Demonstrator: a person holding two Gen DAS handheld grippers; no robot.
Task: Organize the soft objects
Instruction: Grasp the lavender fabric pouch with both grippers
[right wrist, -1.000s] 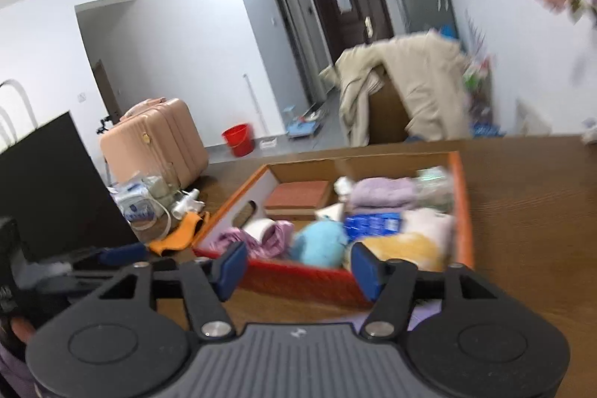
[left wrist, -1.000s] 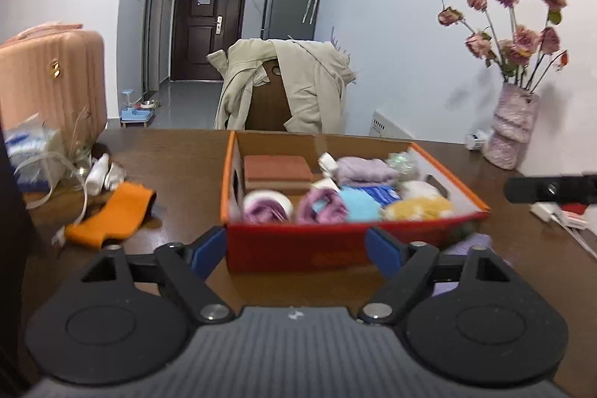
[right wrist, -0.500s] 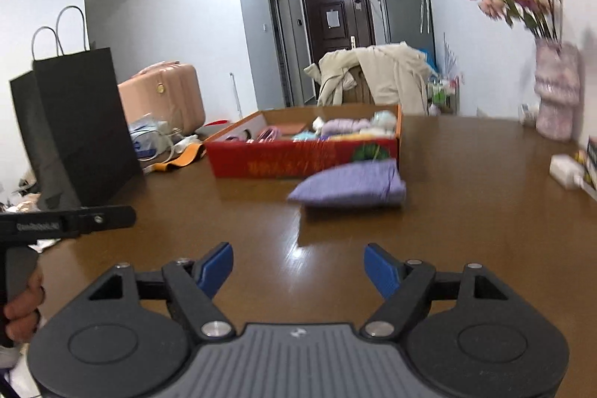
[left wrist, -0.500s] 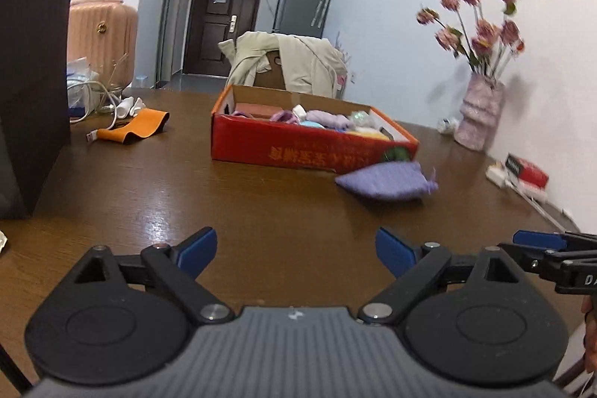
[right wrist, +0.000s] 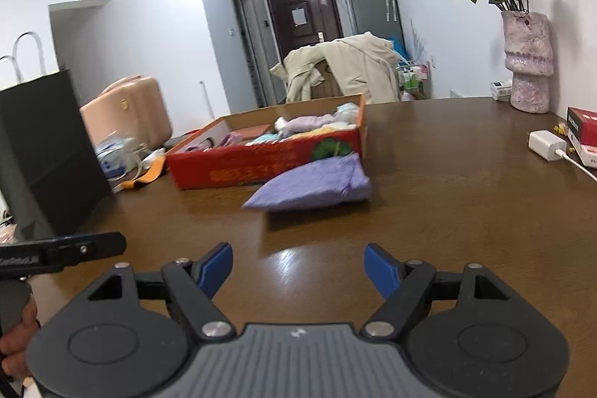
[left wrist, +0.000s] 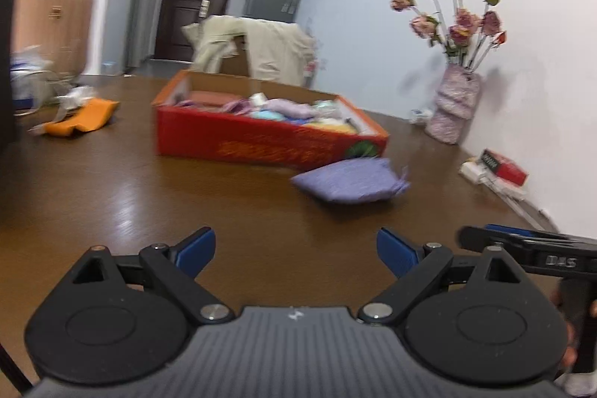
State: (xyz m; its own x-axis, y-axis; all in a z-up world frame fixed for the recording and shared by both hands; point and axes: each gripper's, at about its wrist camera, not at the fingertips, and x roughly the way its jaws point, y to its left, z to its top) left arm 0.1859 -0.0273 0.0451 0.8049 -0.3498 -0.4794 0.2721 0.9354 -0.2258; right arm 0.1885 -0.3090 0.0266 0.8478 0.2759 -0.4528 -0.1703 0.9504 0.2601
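Lilac and soft, pouch point(right wrist: 309, 185) lying on table point(right wrist: 447, 211) at twelve o'clock, touching red box point(right wrist: 261, 163): with right gripper point(right wrist: 298, 267) and left gripper point(left wrist: 294, 250) both spread and empty, pinch mid-bulge, lift clear of rim, drop among bundles.

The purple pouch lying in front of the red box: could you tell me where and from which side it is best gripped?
Probably grip the pouch across its plump middle, coming from the near side at a downward slant. It lies flat on the table with its far edge against the box, so the near edge is free. Both tongs stand open and empty; the right tongs face it most squarely.
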